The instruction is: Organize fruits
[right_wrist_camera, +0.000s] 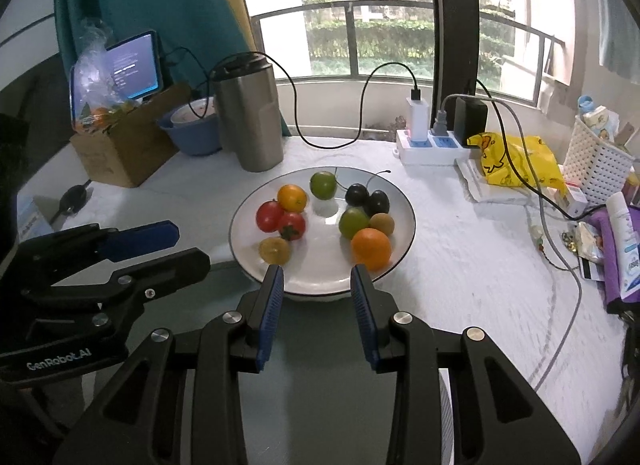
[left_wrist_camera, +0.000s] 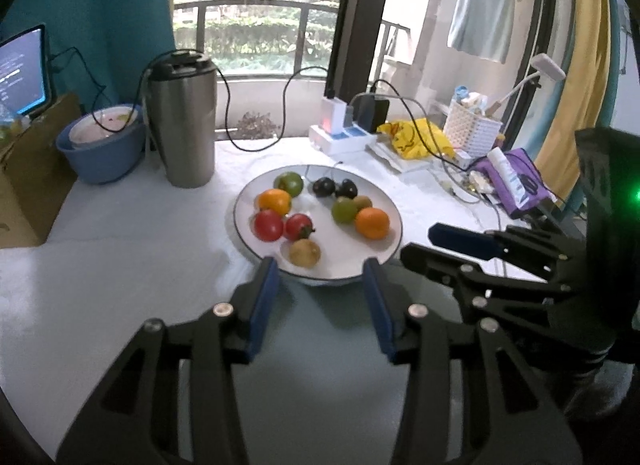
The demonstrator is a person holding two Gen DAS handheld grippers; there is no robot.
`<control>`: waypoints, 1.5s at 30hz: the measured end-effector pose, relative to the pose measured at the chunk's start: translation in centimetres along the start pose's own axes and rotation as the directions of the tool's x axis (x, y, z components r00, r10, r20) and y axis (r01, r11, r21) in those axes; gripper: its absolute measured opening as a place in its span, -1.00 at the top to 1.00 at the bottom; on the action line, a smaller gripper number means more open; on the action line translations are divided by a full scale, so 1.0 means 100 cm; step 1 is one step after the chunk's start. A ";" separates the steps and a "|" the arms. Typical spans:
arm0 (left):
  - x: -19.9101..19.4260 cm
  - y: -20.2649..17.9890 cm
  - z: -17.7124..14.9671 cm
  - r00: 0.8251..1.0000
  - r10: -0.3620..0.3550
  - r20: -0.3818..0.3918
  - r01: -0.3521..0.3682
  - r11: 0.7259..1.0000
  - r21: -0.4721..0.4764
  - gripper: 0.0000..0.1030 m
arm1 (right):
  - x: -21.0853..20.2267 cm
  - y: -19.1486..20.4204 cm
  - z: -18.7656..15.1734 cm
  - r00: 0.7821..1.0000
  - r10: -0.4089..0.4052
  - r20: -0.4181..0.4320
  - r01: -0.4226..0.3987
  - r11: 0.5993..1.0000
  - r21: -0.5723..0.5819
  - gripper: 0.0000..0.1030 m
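Both hand-held grippers hung at the near edge of the white plate [right_wrist_camera: 404, 201], jaws spread wide and holding nothing: the left gripper [left_wrist_camera: 320, 271] and the right gripper [right_wrist_camera: 318, 279] each pointed at the rim from just short of it. The fruit all lay on that plate, two red tomatoes [right_wrist_camera: 280, 219] touching on the left, a large orange [right_wrist_camera: 371, 248] near the right, two dark plums [right_wrist_camera: 366, 197] toward the far side, and a small yellowish fruit [right_wrist_camera: 274, 250] nearest the left gripper. They were round and packed close, so I judged a closing finger could nudge a neighbour and set it rolling off the shallow rim. The two grippers stood near each other and might knock together. A black cable [right_wrist_camera: 380, 174] trailed over the far rim, and could snag.
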State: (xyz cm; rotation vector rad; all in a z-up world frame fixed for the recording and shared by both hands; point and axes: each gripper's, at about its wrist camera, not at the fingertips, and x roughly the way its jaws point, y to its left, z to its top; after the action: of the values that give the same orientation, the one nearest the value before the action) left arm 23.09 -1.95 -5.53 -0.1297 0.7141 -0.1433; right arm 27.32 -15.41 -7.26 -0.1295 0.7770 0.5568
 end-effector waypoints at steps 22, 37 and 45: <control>-0.067 -0.012 -0.032 0.995 0.071 0.069 -0.069 0.997 -0.030 -0.70 | -0.073 0.028 -0.030 0.996 -0.068 0.053 0.069 0.997 -0.022 0.27; -0.144 -0.030 -0.026 0.954 0.164 0.250 -0.172 0.985 0.012 -0.71 | -0.160 0.048 -0.027 0.963 -0.153 0.220 0.144 0.988 0.056 -0.59; -0.190 -0.035 -0.027 0.898 0.239 0.370 -0.260 0.965 0.008 -0.71 | -0.200 0.061 -0.023 0.938 -0.171 0.302 0.166 0.985 0.041 -0.59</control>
State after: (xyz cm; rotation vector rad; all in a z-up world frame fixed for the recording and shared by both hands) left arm 6.83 -2.24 5.22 -0.0067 0.3469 0.1070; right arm 11.09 -19.50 5.56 -0.0926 0.4631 0.3955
